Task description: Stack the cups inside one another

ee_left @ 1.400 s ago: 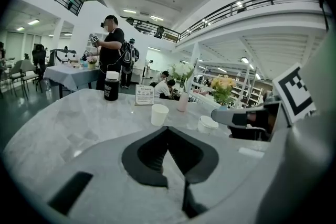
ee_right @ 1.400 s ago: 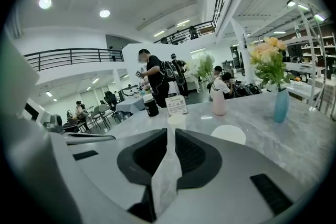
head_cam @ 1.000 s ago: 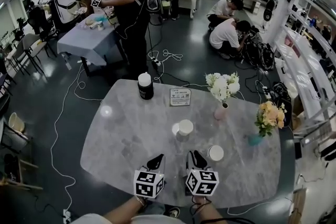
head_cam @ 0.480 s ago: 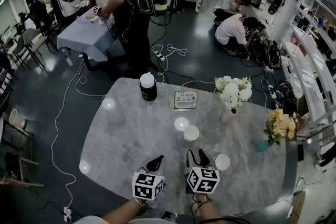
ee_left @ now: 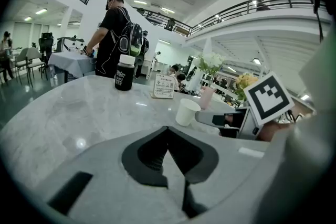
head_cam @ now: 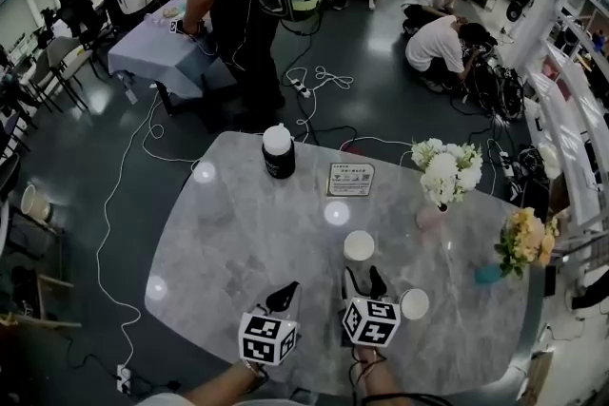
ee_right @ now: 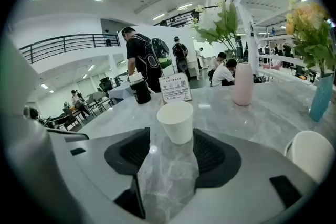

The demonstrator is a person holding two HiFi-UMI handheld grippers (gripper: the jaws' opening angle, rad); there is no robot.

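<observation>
Nearer the cup [head_cam: 359,245] than a second ago, the right hand-held gripper [head_cam: 365,278] has just opened wide; the cup stands untouched at its 12 o'clock. The left hand-held gripper [head_cam: 282,294] is closed and empty.

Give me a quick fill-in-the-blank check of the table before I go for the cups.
1. The table holds ____ white cups, upright and apart.
2. The white flowers stand in the ____ vase.
3. The lidded jar is ____.
4. The left gripper has its jaws ____.
Missing words: two; pink; black; shut.
</observation>
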